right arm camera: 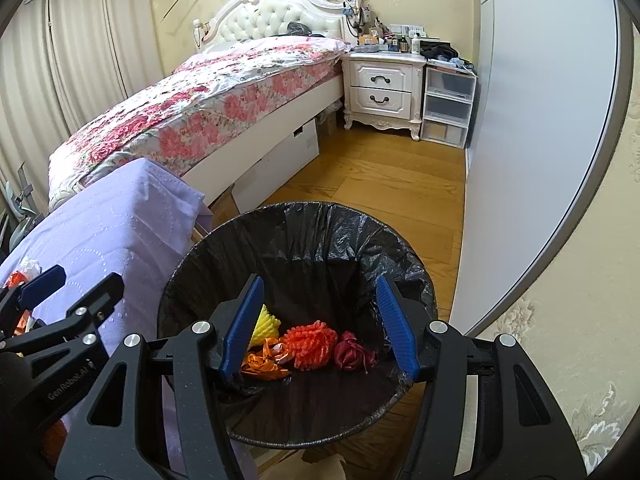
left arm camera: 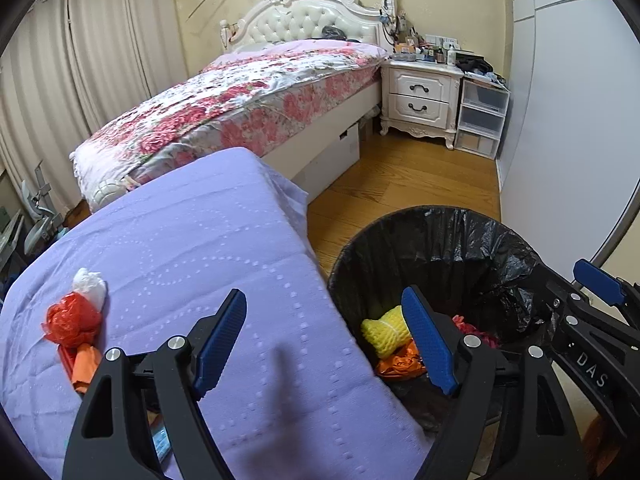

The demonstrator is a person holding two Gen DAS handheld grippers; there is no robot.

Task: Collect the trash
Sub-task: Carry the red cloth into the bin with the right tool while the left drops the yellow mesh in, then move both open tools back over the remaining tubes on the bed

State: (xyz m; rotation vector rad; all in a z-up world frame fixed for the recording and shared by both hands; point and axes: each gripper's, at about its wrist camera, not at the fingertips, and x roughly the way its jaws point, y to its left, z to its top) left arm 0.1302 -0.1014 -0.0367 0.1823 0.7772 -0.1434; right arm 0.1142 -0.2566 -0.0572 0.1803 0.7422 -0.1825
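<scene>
On the lilac-covered desk (left arm camera: pixel 192 240), near its left edge in the left wrist view, lies the trash not yet collected: a crumpled red bag (left arm camera: pixel 72 320) with a white wad (left arm camera: pixel 90 284) touching its far side and an orange scrap (left arm camera: pixel 86 364) against its near side. The three form one small heap whose long axis runs roughly away from the camera, along the desk's edge. From the left claw (left arm camera: pixel 328 340) that heap lies off to the left and at about the same depth, so the coming reach is, by my judgement, a sideways swing to the left more than a push forward. The left claw is released, its blue pads standing wide apart with nothing between them, one over the cloth and one over the bin's rim.

Beside the desk's right edge stands the black-lined bin (right arm camera: pixel 304 232), already holding a yellow net (right arm camera: pixel 266 326), orange wrappers (right arm camera: pixel 260 364), a fuzzy orange-red piece (right arm camera: pixel 312 342) and a dark red bundle (right arm camera: pixel 354 354). The right claw (right arm camera: pixel 320 328) hangs directly over that bin, released and empty too.

The left hand is plainly the nearer to the heap; the right would have to cross over it.
</scene>
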